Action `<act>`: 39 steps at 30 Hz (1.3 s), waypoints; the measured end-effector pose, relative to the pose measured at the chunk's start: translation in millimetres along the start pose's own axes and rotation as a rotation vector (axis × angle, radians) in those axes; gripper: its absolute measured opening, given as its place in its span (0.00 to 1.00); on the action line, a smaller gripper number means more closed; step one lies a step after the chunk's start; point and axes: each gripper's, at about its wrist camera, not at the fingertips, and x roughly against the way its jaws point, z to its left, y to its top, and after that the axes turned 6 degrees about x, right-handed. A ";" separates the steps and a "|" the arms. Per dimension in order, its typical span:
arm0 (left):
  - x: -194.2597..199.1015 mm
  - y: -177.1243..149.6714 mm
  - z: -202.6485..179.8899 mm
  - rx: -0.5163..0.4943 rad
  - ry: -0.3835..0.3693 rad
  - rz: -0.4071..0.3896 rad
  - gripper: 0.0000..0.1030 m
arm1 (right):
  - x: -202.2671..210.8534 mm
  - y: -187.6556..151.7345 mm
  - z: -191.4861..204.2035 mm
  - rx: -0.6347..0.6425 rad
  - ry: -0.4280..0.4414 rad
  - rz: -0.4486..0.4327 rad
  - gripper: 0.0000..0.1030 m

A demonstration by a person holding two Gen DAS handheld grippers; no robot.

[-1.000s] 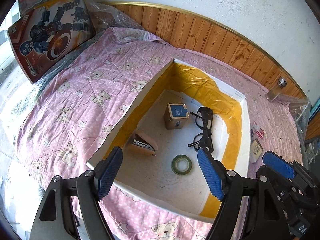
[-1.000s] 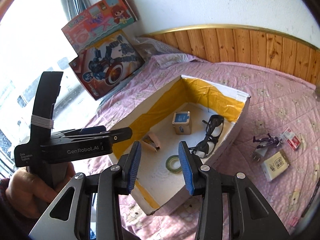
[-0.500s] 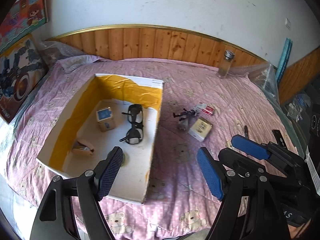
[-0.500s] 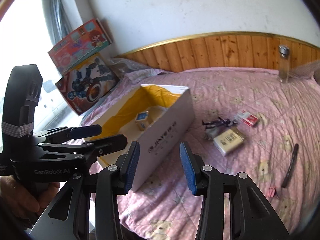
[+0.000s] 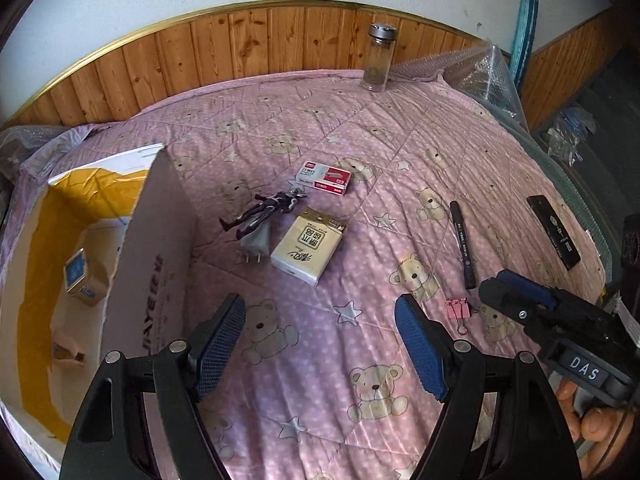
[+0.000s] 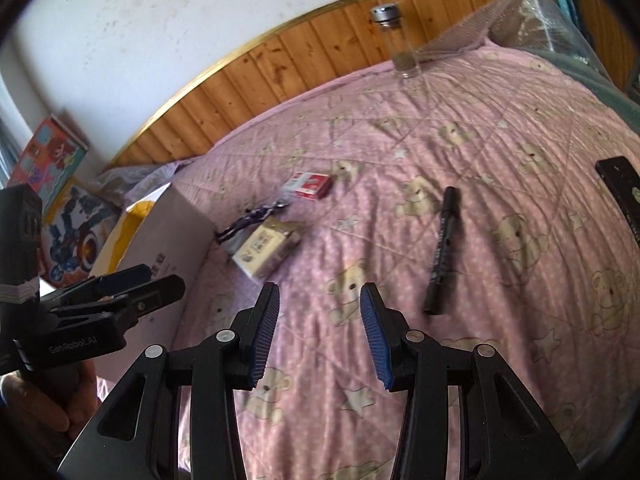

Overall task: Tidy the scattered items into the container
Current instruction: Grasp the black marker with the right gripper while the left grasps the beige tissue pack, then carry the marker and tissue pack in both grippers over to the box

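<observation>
Grippers over the quilt, both empty, choosing the next item for the box

We hold the left gripper (image 5: pixel 320 340) wide apart and the right gripper (image 6: pixel 320 332) moderately parted, neither gripping anything, above the pink quilt (image 5: pixel 360 128). The cardboard box (image 5: pixel 152 240) is our landmark: just beside its near wall lie the toy figure (image 5: pixel 264 212), the grey plug (image 5: pixel 256 240) and the tissue pack (image 5: pixel 308 244), the staple box (image 5: pixel 326 178) a little beyond, the black marker (image 5: pixel 462 244) and pink binder clip (image 5: pixel 458 308) well apart from it. We judge the tissue pack easiest (broad, flat-sided): come down square, straddle its narrow width, close firmly, lift clear of the wall before releasing.
</observation>
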 end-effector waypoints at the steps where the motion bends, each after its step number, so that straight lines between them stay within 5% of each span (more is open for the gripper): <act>1: -8.6 3.9 -3.2 -0.007 0.004 0.007 0.76 | -1.4 2.7 -9.2 -0.017 -0.012 0.000 0.44; 10: -84.6 34.2 -4.4 -0.020 0.005 0.062 0.76 | -44.2 20.7 -65.2 -0.106 -0.065 0.088 0.44; 18: -154.2 32.7 10.5 0.006 0.054 0.147 0.76 | -91.0 19.4 -73.8 -0.028 -0.146 0.166 0.36; 20: -155.4 30.2 15.1 0.024 0.038 0.118 0.74 | -94.2 20.1 -72.7 0.005 -0.180 0.172 0.16; 21: -154.2 30.7 15.7 0.023 0.040 0.111 0.65 | -94.3 20.8 -76.8 -0.008 -0.168 0.167 0.13; 23: -150.9 34.3 18.4 0.038 0.036 0.106 0.52 | -91.2 23.4 -86.3 -0.065 -0.127 0.165 0.13; 29: -130.3 38.9 19.7 0.094 0.007 0.088 0.51 | -60.8 30.7 -93.9 -0.163 -0.027 0.104 0.13; 39: -80.9 15.8 2.5 0.125 -0.066 0.076 0.51 | -49.8 15.0 -50.8 -0.092 0.027 0.137 0.13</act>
